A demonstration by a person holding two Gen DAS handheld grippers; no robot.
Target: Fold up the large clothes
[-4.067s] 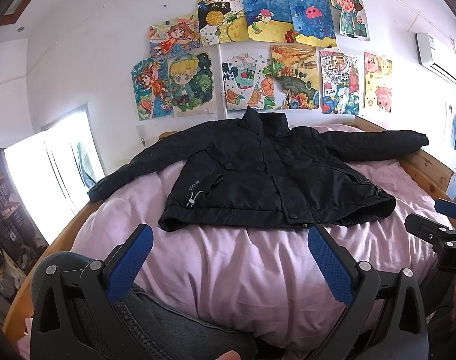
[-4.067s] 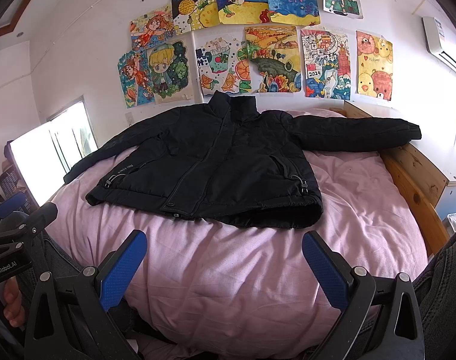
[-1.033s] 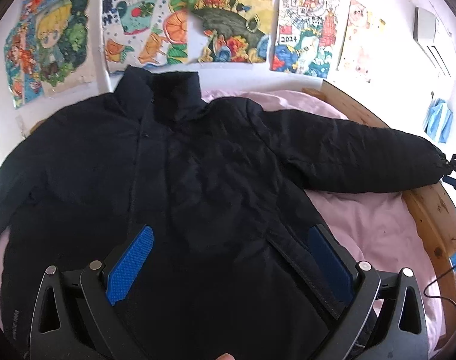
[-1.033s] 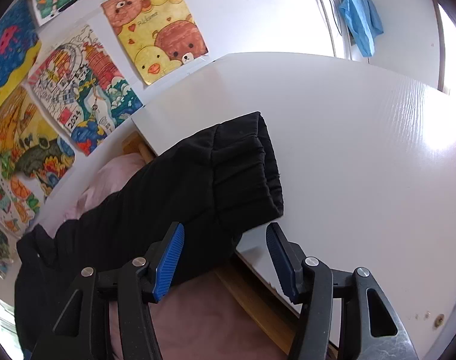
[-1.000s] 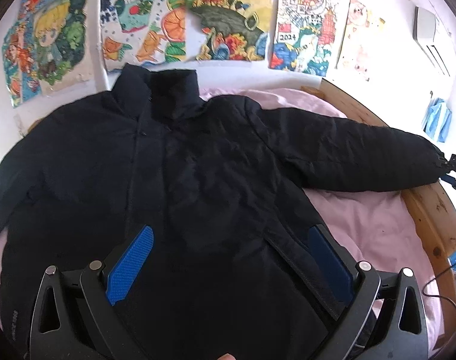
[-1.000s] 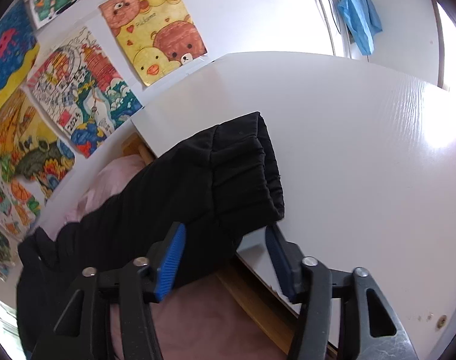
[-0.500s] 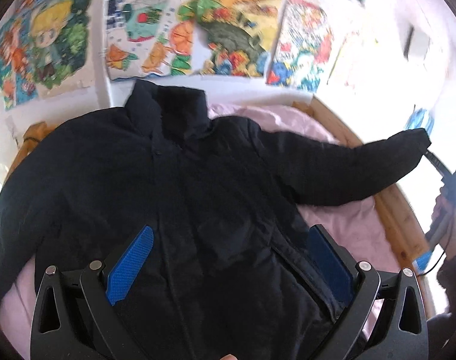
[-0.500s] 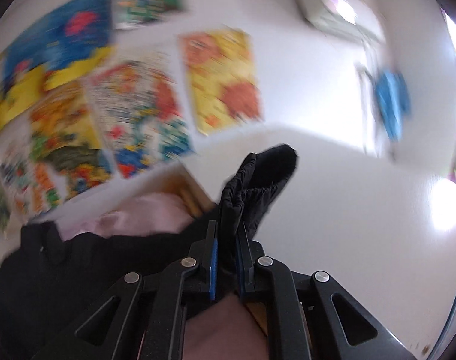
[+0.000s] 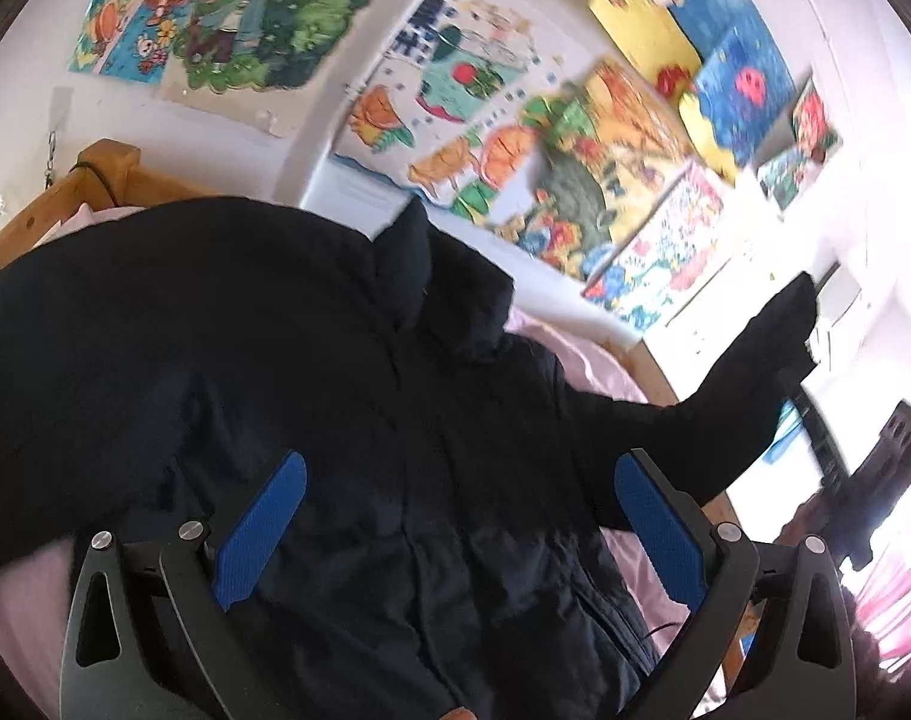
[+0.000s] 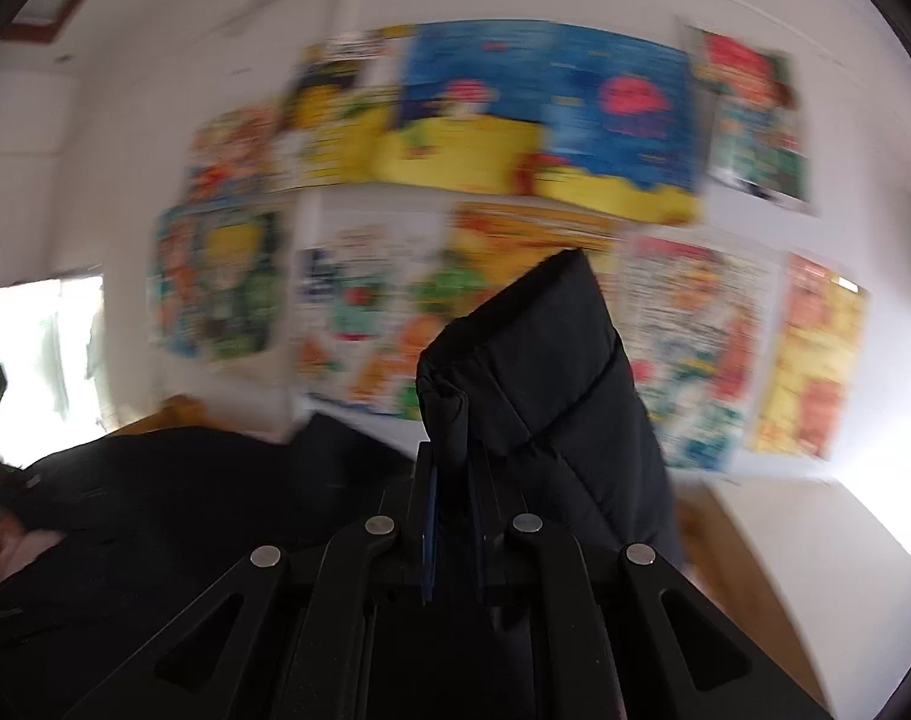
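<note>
A large black padded jacket [image 9: 347, 408] lies front up on the pink bed sheet [image 9: 575, 360], collar toward the wall. My left gripper [image 9: 455, 534] hovers open over the jacket's lower front, nothing between its blue pads [image 9: 257, 534]. My right gripper [image 10: 452, 516] is shut on the cuff of the jacket's right sleeve [image 10: 545, 372], which stands up out of its jaws. In the left wrist view that sleeve [image 9: 749, 384] is lifted off the bed and stretches up to the right, with the right gripper dark and blurred at its end.
Colourful drawings [image 9: 515, 120] cover the white wall behind the bed. The wooden bed frame [image 9: 89, 174] shows at the head and along the right side [image 9: 653, 360]. A bright window [image 10: 35, 348] lies far left in the right wrist view.
The right gripper closed on the sleeve cuff and carried it up off the white surface, swinging toward the jacket. The left gripper shifted and rolled over the jacket, still open.
</note>
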